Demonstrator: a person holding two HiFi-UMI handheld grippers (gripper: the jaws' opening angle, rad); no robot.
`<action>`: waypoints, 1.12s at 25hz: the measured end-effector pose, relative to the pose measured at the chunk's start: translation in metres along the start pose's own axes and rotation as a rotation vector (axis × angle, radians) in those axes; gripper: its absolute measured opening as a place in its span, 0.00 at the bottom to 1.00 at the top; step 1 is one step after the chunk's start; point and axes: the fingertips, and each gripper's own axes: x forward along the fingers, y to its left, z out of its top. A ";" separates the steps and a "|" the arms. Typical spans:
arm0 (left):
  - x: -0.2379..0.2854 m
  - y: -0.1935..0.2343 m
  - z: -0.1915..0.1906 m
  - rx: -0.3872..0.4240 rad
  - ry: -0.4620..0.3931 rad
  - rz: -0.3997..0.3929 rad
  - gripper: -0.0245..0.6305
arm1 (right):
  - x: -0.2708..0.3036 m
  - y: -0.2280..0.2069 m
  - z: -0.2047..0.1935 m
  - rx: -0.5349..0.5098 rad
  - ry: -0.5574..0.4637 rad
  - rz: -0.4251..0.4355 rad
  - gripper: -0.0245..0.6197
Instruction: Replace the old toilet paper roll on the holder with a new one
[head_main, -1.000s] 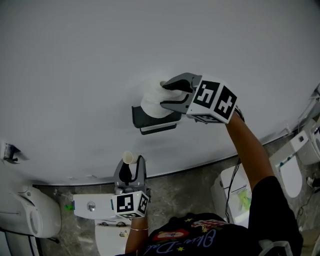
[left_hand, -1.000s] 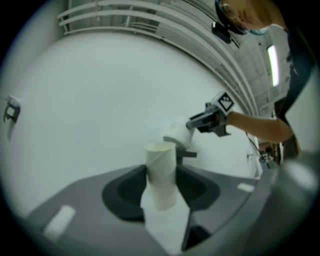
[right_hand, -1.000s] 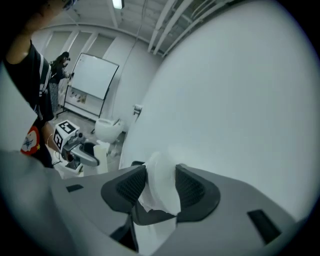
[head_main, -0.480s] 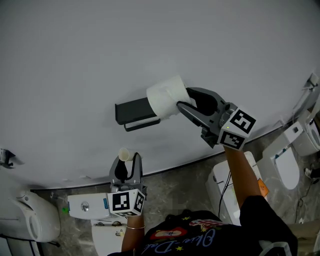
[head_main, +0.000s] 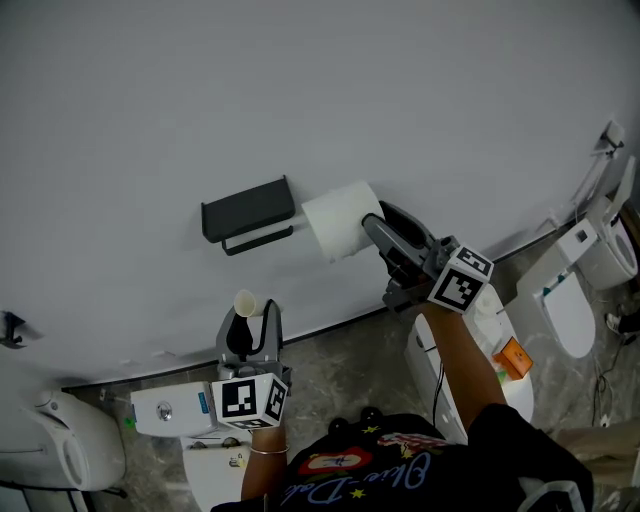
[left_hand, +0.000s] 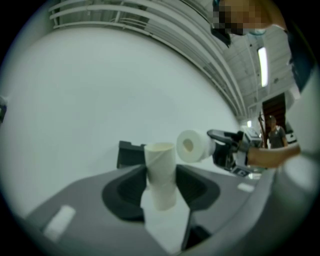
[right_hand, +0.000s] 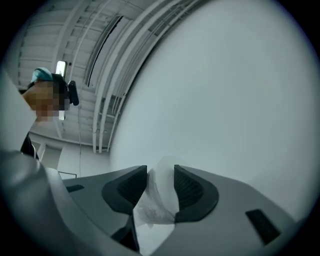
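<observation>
A black wall holder (head_main: 248, 215) hangs bare on the white wall. Right of it, apart from it, a full white toilet paper roll (head_main: 342, 220) sits between the jaws of my right gripper (head_main: 385, 232). Those jaws are closing and their pads press into the soft roll (right_hand: 161, 192). Lower down, my left gripper (head_main: 250, 318) is shut on an upright empty cardboard tube (head_main: 245, 302). In the left gripper view the tube (left_hand: 161, 167) stands between the pads, with the holder (left_hand: 129, 152) and the full roll (left_hand: 192, 145) behind it.
A white toilet tank with a flush button (head_main: 172, 412) lies below the left gripper. More white toilets stand at the left (head_main: 50, 440), under the right arm (head_main: 500, 385) and at the right (head_main: 575, 320). An orange object (head_main: 512, 357) rests on one.
My right gripper has carried the full roll off to the right of the holder and downward, rolling its wrist. The left gripper has kept the cardboard tube throughout.
</observation>
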 end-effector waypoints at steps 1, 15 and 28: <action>-0.001 0.000 -0.001 0.003 0.004 0.003 0.32 | 0.000 -0.005 -0.005 0.035 -0.005 -0.009 0.31; -0.018 0.035 -0.005 0.022 0.030 0.094 0.32 | 0.024 -0.076 -0.073 0.182 -0.068 -0.202 0.31; -0.017 0.037 -0.007 0.023 0.038 0.102 0.32 | 0.035 -0.073 -0.095 0.204 -0.049 -0.170 0.31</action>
